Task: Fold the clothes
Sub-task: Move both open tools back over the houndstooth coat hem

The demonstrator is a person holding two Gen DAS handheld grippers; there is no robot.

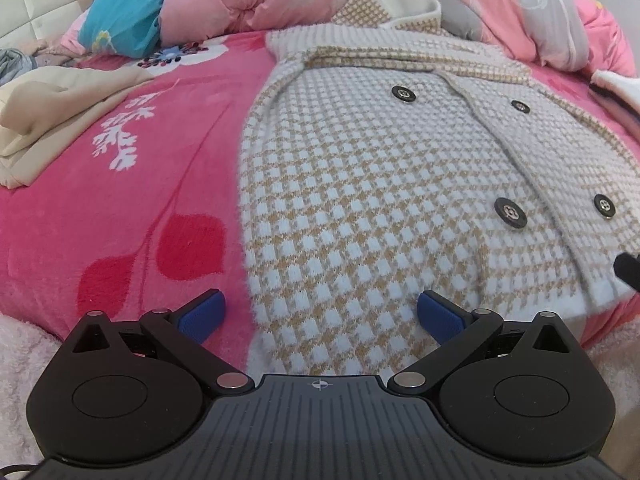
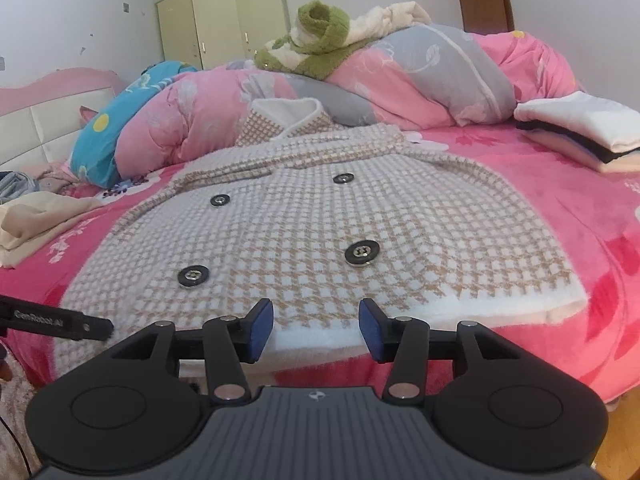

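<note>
A cream and tan houndstooth knit jacket [image 1: 360, 184] with black buttons lies flat on the pink bed, sleeves folded in and collar at the far end. My left gripper [image 1: 320, 312] is open wide just above the jacket's near left hem, blue pads apart, nothing between them. In the right wrist view the same jacket [image 2: 312, 232] spreads ahead, its white hem nearest. My right gripper [image 2: 316, 326] stands open over that hem, pads clear of the fabric. The other gripper's black finger [image 2: 60, 322] shows at the left edge.
A beige garment [image 1: 52, 116] lies crumpled at the left. Folded white, black and cream clothes [image 2: 580, 132] are stacked at the far right. Rolled pink and grey quilts [image 2: 360, 88] and a blue pillow [image 2: 120, 120] line the far side. The bed edge [image 2: 520, 360] drops off near me.
</note>
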